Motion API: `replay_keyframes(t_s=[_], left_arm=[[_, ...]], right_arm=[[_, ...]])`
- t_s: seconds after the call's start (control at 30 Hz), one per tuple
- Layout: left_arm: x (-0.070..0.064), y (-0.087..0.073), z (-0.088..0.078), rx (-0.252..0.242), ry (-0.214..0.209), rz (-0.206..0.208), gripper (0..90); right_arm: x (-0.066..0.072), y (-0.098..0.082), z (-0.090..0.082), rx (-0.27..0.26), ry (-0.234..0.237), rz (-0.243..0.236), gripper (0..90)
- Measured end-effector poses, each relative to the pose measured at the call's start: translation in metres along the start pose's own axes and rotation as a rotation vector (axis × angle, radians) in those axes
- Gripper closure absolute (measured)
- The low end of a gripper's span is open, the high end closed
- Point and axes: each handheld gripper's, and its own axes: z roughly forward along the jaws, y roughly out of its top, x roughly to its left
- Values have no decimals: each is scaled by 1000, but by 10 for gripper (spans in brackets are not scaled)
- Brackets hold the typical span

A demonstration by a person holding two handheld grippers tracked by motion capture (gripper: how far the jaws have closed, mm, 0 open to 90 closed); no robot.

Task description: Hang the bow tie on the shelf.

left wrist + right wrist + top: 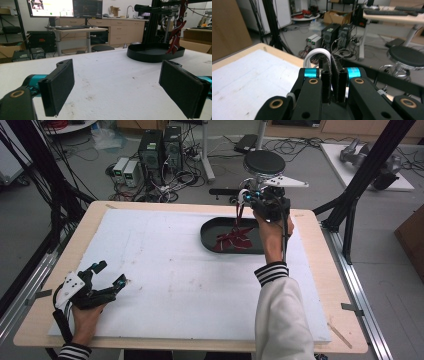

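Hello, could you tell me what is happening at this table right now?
A person works with a hand-held tool in each hand. The right tool is shut on a dark red, floppy strip and holds its upper end above the black oval tray; the lower part hangs down into the tray. The left tool rests open on the white table cover near the person, holding nothing.

We are seeing two computer towers (161, 149) standing on the floor beyond the table (310, 270), with tangled cables (172, 185) lying beside them. A round black stool (264, 162) is sitting just past the far edge, and we are seeing a monitor (51, 8) glowing on a desk (77, 30).
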Motion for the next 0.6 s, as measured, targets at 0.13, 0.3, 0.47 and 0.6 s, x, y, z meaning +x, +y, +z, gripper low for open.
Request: replay_keyframes(t_s=[0.13, 0.3, 0.47, 0.6], left_arm=[[0, 0, 0, -2, 0, -1, 134], [0, 0, 0, -4, 0, -1, 134], [0, 0, 0, -5, 0, -2, 134], [0, 0, -1, -6, -2, -1, 134]], right_arm=[[-2, 7, 6, -14, -15, -6, 872], [-6, 8, 13, -10, -21, -9, 871], [-12, 12, 23, -14, -33, 6, 872], [-18, 10, 34, -4, -40, 11, 872]])
